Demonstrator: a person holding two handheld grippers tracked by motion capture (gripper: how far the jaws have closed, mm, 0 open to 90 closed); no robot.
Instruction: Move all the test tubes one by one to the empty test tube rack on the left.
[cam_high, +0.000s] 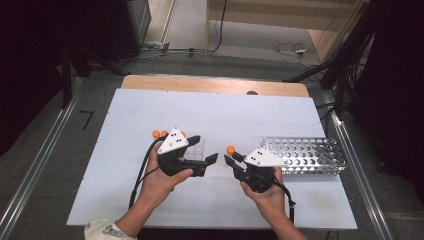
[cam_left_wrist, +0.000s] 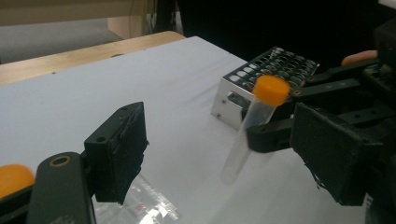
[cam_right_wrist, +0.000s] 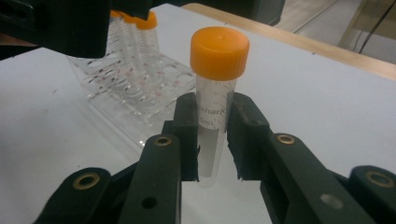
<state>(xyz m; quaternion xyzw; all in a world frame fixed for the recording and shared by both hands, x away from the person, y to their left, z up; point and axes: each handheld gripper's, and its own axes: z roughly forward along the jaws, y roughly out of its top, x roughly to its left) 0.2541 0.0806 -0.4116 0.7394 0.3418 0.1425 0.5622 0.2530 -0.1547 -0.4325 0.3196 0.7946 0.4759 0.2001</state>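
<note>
Tube (cam_right_wrist: 215, 100) between right hand-held gripper (cam_right_wrist: 214, 140) pads

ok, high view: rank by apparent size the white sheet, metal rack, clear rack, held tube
1. white sheet
2. metal rack
3. clear rack, partly hidden behind the left gripper, so its rank below the metal rack is unsure
4. orange-capped tube, only its cap clear

Clear orange-capped tube (cam_right_wrist: 215, 98), upright, clamped betw. right jaws.
</note>
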